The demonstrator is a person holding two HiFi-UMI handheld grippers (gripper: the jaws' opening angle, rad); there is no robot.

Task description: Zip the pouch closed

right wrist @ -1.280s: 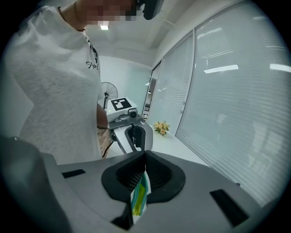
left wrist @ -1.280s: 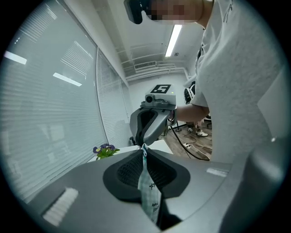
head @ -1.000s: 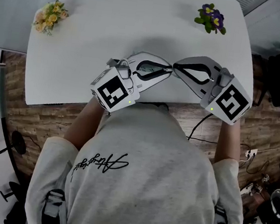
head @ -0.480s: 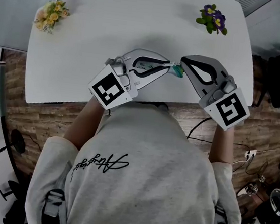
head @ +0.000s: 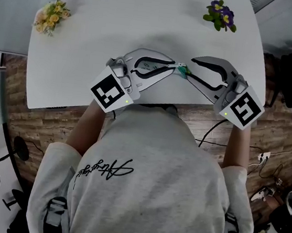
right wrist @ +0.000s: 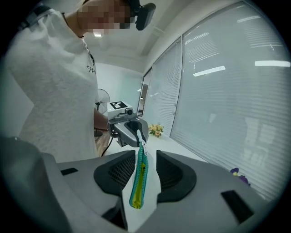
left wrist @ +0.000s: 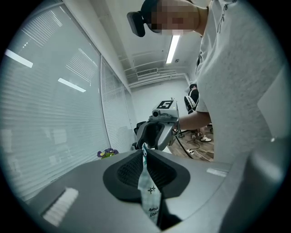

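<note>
A small teal pouch (head: 182, 70) with a yellow inside hangs over the white table (head: 121, 20) between my two grippers. My left gripper (head: 175, 70) is shut on its pale, printed end (left wrist: 149, 191), which shows edge-on between the pads. My right gripper (head: 190, 67) faces it from the right. Its jaws have just been opening, and they now stand apart on either side of the pouch (right wrist: 138, 182) with a gap on each side. In the right gripper view the left gripper (right wrist: 129, 129) pinches the pouch's far end. The right gripper (left wrist: 157, 132) shows just beyond the pouch in the left gripper view.
A yellow flower posy (head: 51, 16) lies at the table's far left corner and a purple one (head: 220, 16) at the far right. Both grippers hover near the table's front edge, close to the person's chest. Window blinds run behind the table.
The right gripper's jaws, shut at the pouch's end before, now stand apart. The right gripper shifted slightly right and the teal pouch came into sight between the two grippers. The left gripper still holds it.
</note>
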